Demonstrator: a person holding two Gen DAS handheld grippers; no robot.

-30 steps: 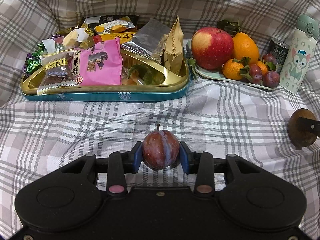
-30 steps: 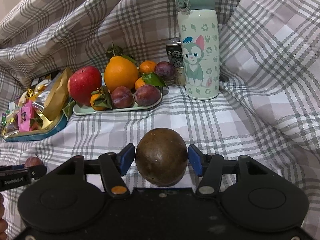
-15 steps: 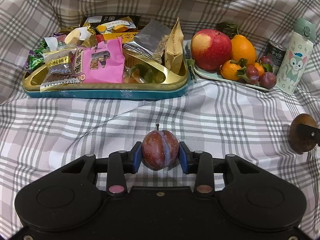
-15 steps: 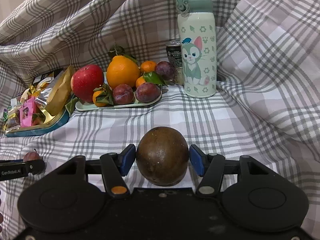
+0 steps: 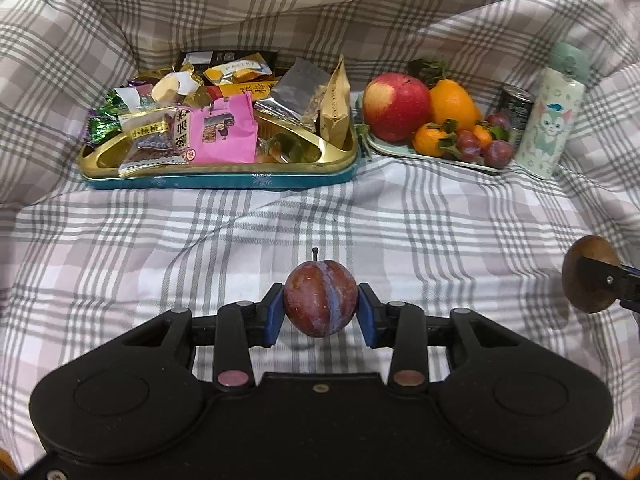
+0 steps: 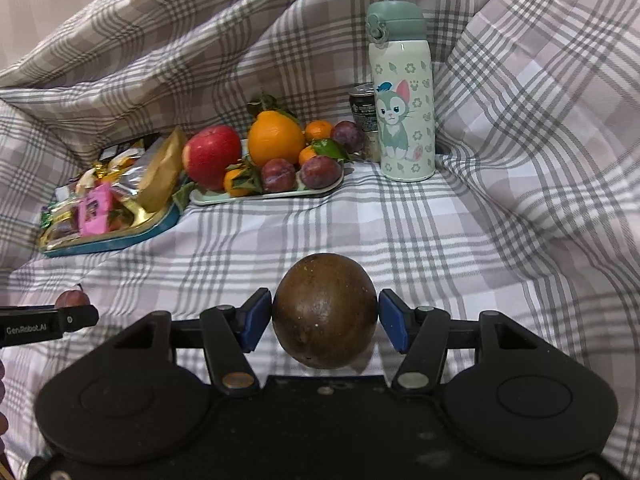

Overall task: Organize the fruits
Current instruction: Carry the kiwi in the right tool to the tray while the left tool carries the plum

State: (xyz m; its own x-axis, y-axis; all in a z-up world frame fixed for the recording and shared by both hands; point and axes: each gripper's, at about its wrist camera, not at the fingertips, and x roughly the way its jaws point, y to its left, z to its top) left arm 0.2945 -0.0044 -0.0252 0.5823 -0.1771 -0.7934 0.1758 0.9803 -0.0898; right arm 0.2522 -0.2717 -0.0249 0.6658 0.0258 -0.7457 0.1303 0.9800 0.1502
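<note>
My left gripper (image 5: 320,312) is shut on a purple plum (image 5: 320,304) with its stem up, held above the checked cloth. My right gripper (image 6: 325,320) is shut on a round brown fruit (image 6: 325,312), both blue pads against its sides. The brown fruit (image 5: 584,272) also shows at the right edge of the left wrist view, and the plum (image 6: 72,299) at the left edge of the right wrist view. A pale green fruit plate (image 5: 400,151) stands at the back with a red apple (image 5: 394,106), an orange (image 5: 452,104), small tangerines and plums.
A gold and teal snack tin (image 5: 224,180) full of packets stands left of the plate. A cat-print bottle (image 6: 402,108) and a dark can (image 6: 364,120) stand right of it. The checked cloth (image 5: 400,216) rises in folds behind and on both sides.
Both grippers have drawn back and risen a little with their fruit, so the tin, plate and bottle look smaller and farther off. The right pads closed against the brown fruit.
</note>
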